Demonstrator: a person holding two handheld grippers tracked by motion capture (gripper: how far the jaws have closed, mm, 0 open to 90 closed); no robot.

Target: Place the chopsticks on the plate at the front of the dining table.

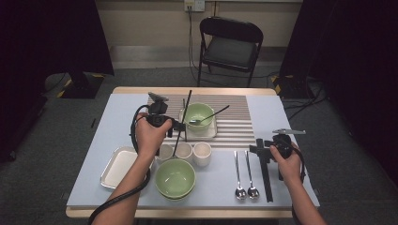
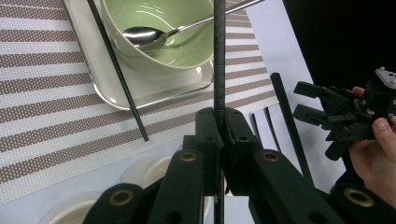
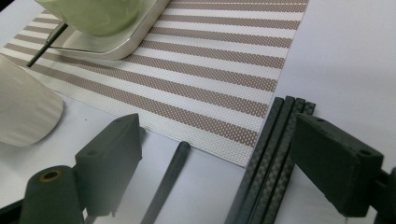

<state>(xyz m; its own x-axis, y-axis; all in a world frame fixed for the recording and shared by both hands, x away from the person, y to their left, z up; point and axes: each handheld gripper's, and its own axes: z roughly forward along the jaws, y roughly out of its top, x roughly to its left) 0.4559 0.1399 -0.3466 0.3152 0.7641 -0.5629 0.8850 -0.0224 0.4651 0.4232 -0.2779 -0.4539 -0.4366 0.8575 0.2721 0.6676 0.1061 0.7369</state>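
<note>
High view, left gripper: over the striped mat toward the tabletop's far edge, jaws clamped on a black chopstick that slants up across the small tray.
High view, right gripper: above the near right part of the tabletop, jaws wide apart over the bundle of black chopsticks lying there.
High view, rest: a green bowl with a spoon sits on the small tray; a second green bowl sits near the front edge, three white cups just behind it, two spoons beside the bundle.
Left gripper view: the jaws pinch the held chopstick, which runs straight up past the bowl; a loose chopstick leans over the tray's rim.
Right gripper view: open jaws straddle the chopstick bundle at the mat's corner; nothing is pressed between them.
</note>
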